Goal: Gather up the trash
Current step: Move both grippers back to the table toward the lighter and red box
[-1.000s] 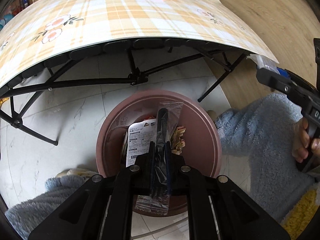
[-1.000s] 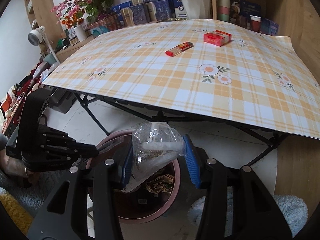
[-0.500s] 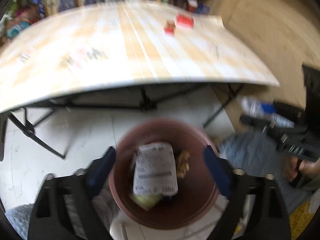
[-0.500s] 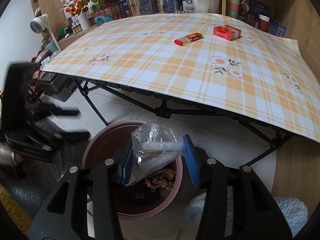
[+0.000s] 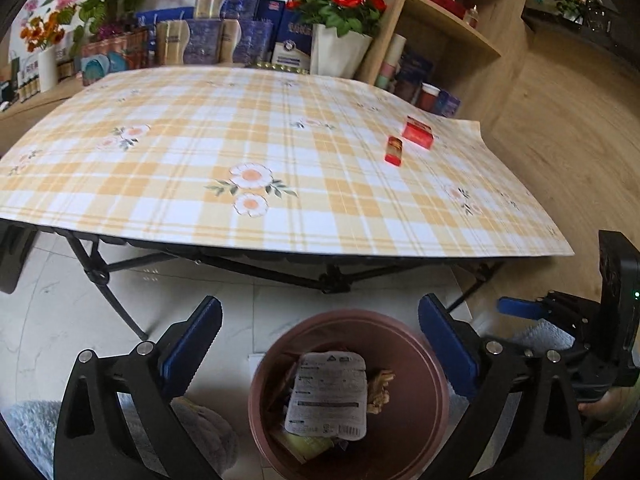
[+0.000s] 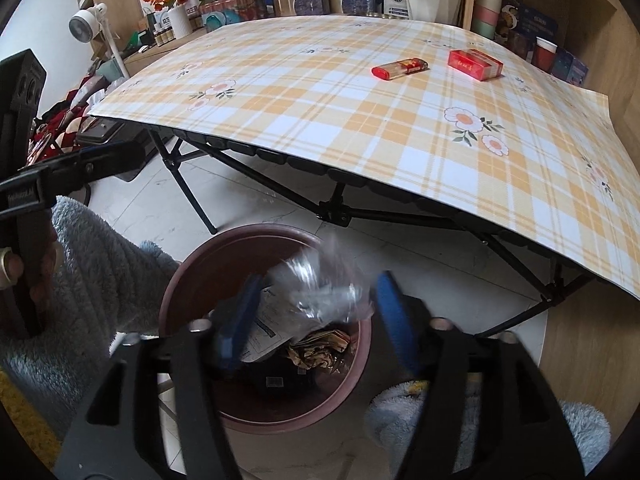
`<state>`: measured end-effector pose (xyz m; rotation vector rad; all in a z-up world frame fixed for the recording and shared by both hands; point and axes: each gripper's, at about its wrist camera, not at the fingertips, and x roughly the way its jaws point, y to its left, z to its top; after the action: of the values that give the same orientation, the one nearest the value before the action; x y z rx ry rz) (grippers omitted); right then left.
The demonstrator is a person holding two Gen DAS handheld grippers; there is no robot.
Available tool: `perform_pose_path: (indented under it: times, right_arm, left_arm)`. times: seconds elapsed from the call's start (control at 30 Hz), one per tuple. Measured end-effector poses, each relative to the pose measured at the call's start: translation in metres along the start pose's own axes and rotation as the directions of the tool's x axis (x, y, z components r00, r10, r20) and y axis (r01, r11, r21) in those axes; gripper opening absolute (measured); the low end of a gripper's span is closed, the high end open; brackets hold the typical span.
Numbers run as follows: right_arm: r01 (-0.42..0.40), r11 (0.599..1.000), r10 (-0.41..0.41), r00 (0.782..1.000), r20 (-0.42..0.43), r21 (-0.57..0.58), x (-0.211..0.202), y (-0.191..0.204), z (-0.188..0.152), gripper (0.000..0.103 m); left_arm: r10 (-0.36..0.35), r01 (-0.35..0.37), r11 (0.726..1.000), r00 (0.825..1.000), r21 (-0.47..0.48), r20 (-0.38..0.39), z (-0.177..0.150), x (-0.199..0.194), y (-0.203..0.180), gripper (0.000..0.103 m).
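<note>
A brown round bin (image 5: 436, 408) stands on the floor below the table, with a white printed packet (image 5: 328, 396) and crumpled wrappers inside. My left gripper (image 5: 320, 344) is open and empty above the bin. In the right wrist view the bin (image 6: 192, 280) is below my right gripper (image 6: 316, 312), whose blue jaws stand apart and blurred. A crumpled clear plastic bag (image 6: 320, 288) sits between the jaws over the bin; it is blurred and I cannot tell if it is touching them.
A folding table with a yellow plaid cloth (image 5: 200, 184) carries a red lighter (image 6: 400, 68) and a red box (image 6: 474, 64). Flowers, boxes and shelves stand behind it. Black table legs (image 6: 340, 212) cross above the bin. Fluffy slippers lie on the floor.
My left gripper let a clear packet fall into the bin, opened wide and tilted up toward the table. My right gripper moved over the bin and its jaws widened around the plastic bag.
</note>
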<state>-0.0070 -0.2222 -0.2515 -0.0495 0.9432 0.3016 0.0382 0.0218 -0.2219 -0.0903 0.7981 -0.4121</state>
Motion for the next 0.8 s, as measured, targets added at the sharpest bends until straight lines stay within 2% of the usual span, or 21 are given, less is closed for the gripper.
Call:
perform_pose_path:
  times: [0.07, 0.17, 0.3, 0.57, 0.63, 0.7, 0.8]
  right_arm:
    - [0.006, 1.000, -0.006, 1.000, 0.023, -0.002, -0.003, 0.001, 0.001, 0.093]
    - [0.021, 1.000, -0.021, 0.999, 0.041, 0.003, -0.006, 0.000, 0.003, 0.097]
    - [0.073, 0.997, -0.075, 0.996, 0.055, 0.041, -0.007, -0.007, 0.005, 0.097]
    - [0.063, 0.989, -0.077, 0.992, 0.095, 0.137, -0.015, -0.029, 0.007, 0.097]
    - [0.085, 0.984, -0.104, 0.988, 0.118, 0.159, -0.020, -0.033, 0.009, 0.097]
    - [0.131, 0.972, -0.164, 0.973, 0.164, 0.194, -0.027, -0.040, 0.010, 0.097]
    - [0.163, 0.960, -0.207, 0.960, 0.188, 0.226, -0.033, -0.049, 0.012, 0.097]
  left_arm:
    - [0.005, -0.005, 1.000, 1.000, 0.001, 0.009, 0.000, 0.000, 0.001, 0.097]
    - [0.007, -0.007, 1.000, 1.000, 0.004, 0.013, 0.000, 0.000, 0.001, 0.097]
    - [0.002, -0.002, 1.000, 1.000, 0.008, 0.022, -0.001, -0.002, 0.000, 0.097]
    - [0.009, -0.010, 1.000, 0.998, 0.015, 0.063, 0.000, -0.007, -0.003, 0.097]
    - [0.021, -0.022, 1.000, 0.995, 0.008, 0.101, 0.000, -0.013, -0.003, 0.097]
    - [0.032, -0.033, 0.999, 0.991, 0.008, 0.128, 0.001, -0.018, -0.004, 0.097]
    - [0.056, -0.059, 0.998, 0.992, 0.025, 0.116, 0.000, -0.016, -0.007, 0.097]
